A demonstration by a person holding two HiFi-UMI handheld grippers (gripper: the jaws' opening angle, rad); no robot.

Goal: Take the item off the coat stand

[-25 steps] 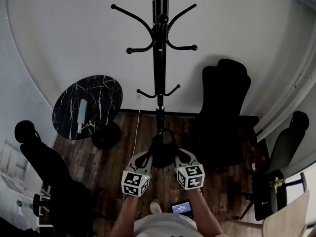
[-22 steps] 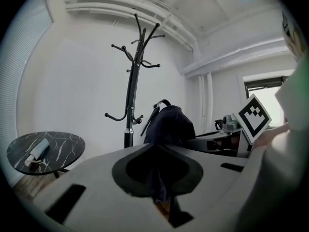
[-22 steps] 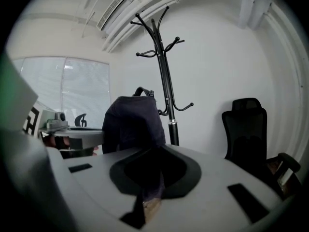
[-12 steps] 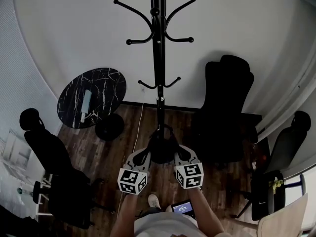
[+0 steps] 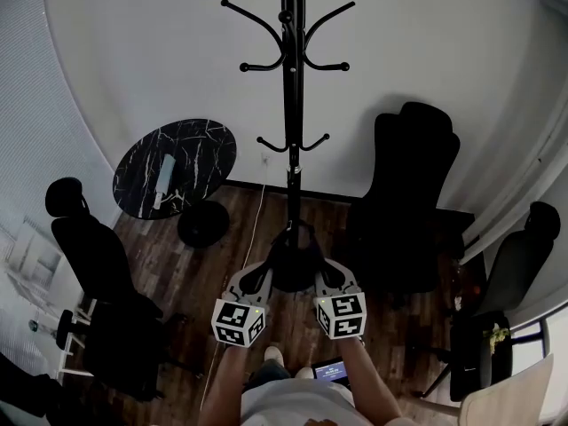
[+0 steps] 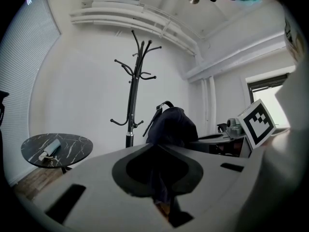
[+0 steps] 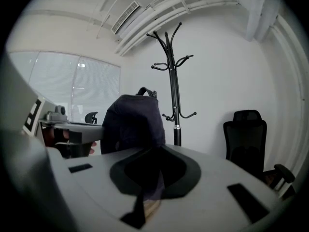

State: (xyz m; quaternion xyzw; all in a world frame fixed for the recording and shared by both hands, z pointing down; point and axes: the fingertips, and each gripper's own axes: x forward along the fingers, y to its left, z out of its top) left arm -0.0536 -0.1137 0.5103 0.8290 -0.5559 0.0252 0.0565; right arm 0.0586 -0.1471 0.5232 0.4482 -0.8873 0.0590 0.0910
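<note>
The black coat stand [image 5: 291, 105] rises against the white wall with all its hooks bare. A dark bag [image 5: 293, 257] hangs in front of its base, held between my two grippers. My left gripper [image 5: 259, 278] is shut on the bag's left side and my right gripper [image 5: 323, 273] on its right side. In the left gripper view, dark cloth is pinched in the left gripper [image 6: 161, 190], the bag [image 6: 171, 124] bulges ahead, and the coat stand [image 6: 133, 95] is behind it. The right gripper view shows the right gripper [image 7: 150, 187] likewise pinching cloth of the bag [image 7: 133, 122], clear of the coat stand [image 7: 173, 81].
A round black marble table [image 5: 191, 145] with a pale item [image 5: 165, 169] on it stands left of the stand. A black office chair [image 5: 413, 193] is on the right, and other chairs [image 5: 93, 264] [image 5: 515, 256] stand at both sides. The floor is dark wood.
The head view has shifted, so the stand and table sit further right in the picture. Both grippers keep hold of the bag at about the same place.
</note>
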